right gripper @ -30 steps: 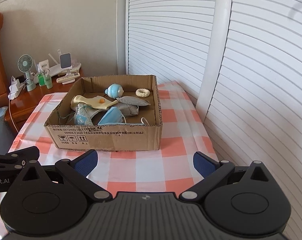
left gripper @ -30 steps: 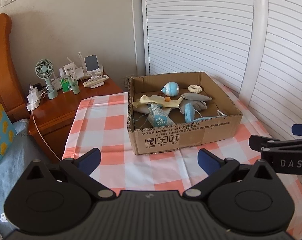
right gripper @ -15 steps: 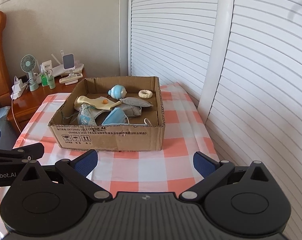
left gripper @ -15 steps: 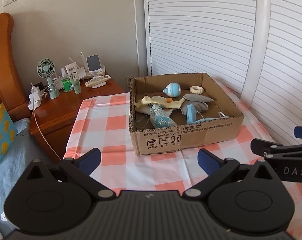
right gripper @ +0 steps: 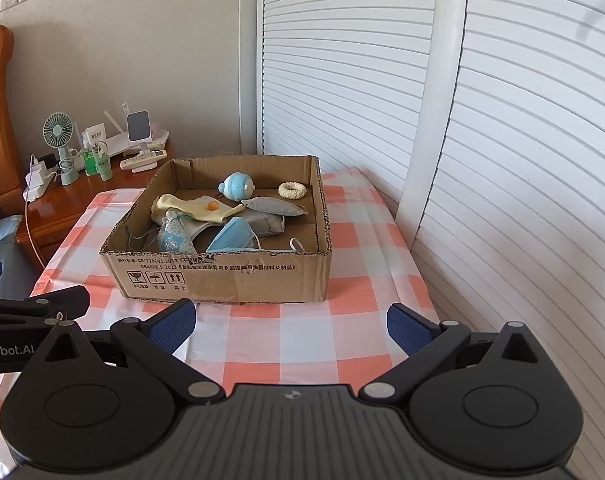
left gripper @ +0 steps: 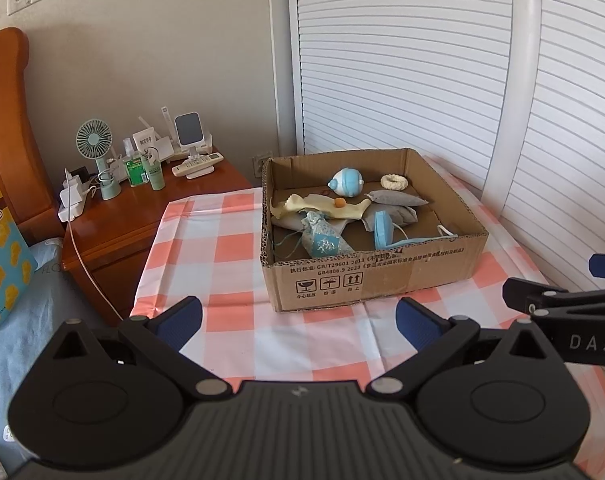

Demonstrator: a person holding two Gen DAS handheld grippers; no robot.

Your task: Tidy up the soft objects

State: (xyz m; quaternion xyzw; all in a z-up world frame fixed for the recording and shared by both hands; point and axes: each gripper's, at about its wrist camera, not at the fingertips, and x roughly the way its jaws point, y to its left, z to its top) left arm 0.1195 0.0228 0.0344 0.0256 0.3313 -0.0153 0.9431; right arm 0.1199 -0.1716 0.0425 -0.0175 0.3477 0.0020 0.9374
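Observation:
A shallow cardboard box [left gripper: 382, 276] [right gripper: 222, 276] stands on the checked tablecloth [left gripper: 230, 248] [right gripper: 358, 248]. In it lie a blue face mask [left gripper: 382, 230] [right gripper: 232, 236], grey cloth pieces [left gripper: 396, 199] [right gripper: 274, 206], a cream cloth [left gripper: 322, 206] [right gripper: 194, 206] with a small orange ball, a pale blue pouch [left gripper: 322, 238] [right gripper: 173, 234], a round blue toy [left gripper: 346, 182] [right gripper: 236, 186] and a cream ring [left gripper: 394, 181] [right gripper: 291, 190]. My left gripper [left gripper: 298, 320] and right gripper [right gripper: 290, 322] are open and empty, held short of the box's front wall.
A wooden bedside table [left gripper: 122, 220] [right gripper: 50, 208] at the left carries a small fan [left gripper: 94, 140], bottles, a remote and chargers. A bed headboard [left gripper: 2, 120] and blue bedding [left gripper: 22, 320] lie left. White louvred doors [left gripper: 422, 60] stand behind and to the right.
Both grippers have drawn back and up a little from the box, which now looks slightly smaller. Both stay open and nothing in the box has moved.

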